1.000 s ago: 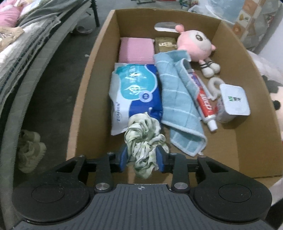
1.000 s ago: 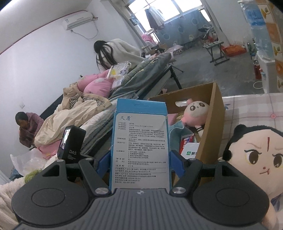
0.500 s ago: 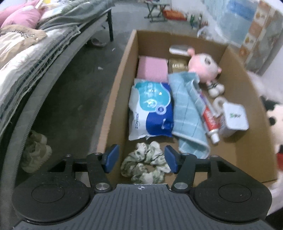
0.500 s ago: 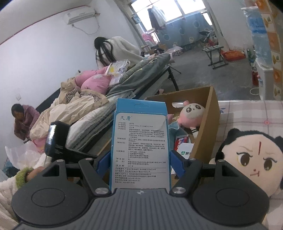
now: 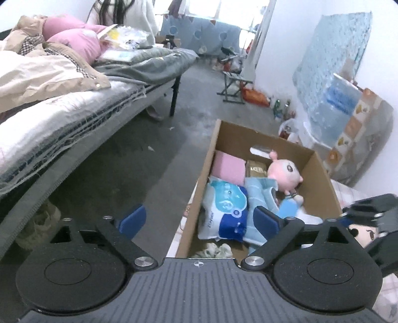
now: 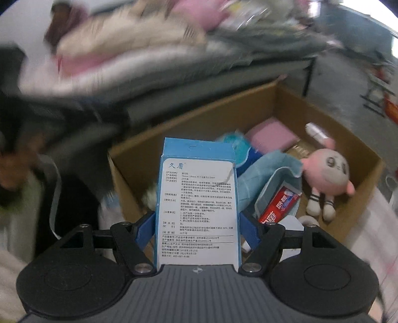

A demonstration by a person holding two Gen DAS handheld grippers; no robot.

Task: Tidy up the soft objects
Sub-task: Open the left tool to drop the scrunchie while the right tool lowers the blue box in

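My left gripper [image 5: 199, 220] hangs above the near left wall of the cardboard box [image 5: 199, 179], its jaws opening wide with nothing between them. Below it, the green-and-white scrunchie [image 5: 214, 249] lies loose in the box's near corner. Also in the box are a wet-wipe pack [image 5: 223, 211], a light blue towel [image 5: 261, 198], a pink pad [image 5: 228, 166] and a pink plush [image 5: 284, 174]. My right gripper [image 6: 197, 228] is shut on an upright blue paper box [image 6: 199, 198], held over the near side of the cardboard box [image 6: 248, 104], above the towel [image 6: 261, 174] and toothpaste [image 6: 278, 203].
A bed with heaped bedding [image 5: 62, 82] runs along the left, with bare floor [image 5: 161, 154] between it and the box. A black-haired doll [image 5: 365, 233] lies right of the box. A person [image 5: 124, 15] sits at the far end of the bed.
The left gripper let go of the scrunchie, which now lies in the box's near corner, then rose and drew back. The right gripper swung the blue box over the cardboard box and tipped downward.
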